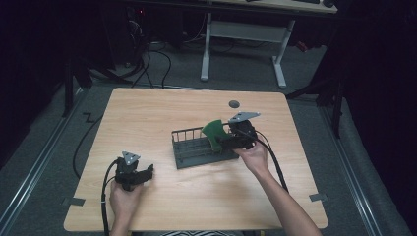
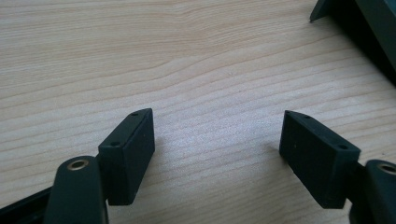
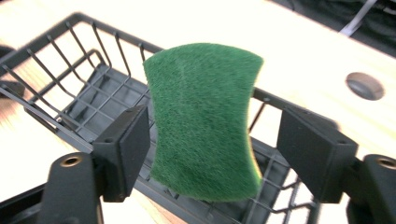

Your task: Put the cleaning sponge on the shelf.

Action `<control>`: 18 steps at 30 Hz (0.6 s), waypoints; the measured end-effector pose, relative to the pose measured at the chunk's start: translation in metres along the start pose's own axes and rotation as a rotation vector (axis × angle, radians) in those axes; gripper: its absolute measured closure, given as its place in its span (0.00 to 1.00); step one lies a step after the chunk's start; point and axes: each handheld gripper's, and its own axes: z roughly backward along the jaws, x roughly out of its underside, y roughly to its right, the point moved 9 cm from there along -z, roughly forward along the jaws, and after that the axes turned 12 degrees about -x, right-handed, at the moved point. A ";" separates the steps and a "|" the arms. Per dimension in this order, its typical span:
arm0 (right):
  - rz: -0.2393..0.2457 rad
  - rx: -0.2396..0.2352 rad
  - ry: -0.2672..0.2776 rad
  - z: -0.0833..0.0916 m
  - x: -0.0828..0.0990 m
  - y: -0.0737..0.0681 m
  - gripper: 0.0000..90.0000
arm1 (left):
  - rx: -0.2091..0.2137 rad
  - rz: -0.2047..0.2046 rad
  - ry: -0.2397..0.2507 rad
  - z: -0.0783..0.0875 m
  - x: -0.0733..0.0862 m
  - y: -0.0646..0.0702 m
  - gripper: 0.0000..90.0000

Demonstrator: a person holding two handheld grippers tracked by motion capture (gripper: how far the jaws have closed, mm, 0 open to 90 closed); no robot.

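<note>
Right gripper view, green sponge [image 3: 203, 121] upright in wire rack [image 3: 70, 88], right gripper [image 3: 212, 154] jaws wide around it, pads apparently clear, left gripper [image 2: 217, 154] wide over bare table [image 2: 187, 60].

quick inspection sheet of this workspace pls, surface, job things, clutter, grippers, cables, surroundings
surface: light wooden table, with a round grey grommet near the far edge.
job's things: green sponge upright in the dark wire rack, leaning on its rim.
clutter: nothing seen.
grippers: right gripper open, jaws either side of the sponge, a gap showing on the right side; left gripper open over bare wood, nothing between the jaws.
cables: one black cable trails from each gripper off the near edge; more lie on the floor.
surroundings: dark room, grey floor, white-legged desk behind.
</note>
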 end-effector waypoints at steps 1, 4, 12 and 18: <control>-0.006 -0.002 0.013 0.003 0.001 0.001 0.31 | 0.000 0.000 0.000 0.000 0.000 0.000 0.30; -0.024 0.009 0.023 0.013 0.005 0.005 0.31 | 0.000 0.000 0.000 0.000 0.000 0.000 0.30; -0.053 0.022 0.064 0.042 0.009 0.015 0.33 | 0.001 0.001 0.000 0.000 0.000 0.000 0.30; -0.089 0.035 0.109 0.065 0.019 0.021 0.37 | 0.000 0.000 0.000 0.000 0.000 0.000 0.30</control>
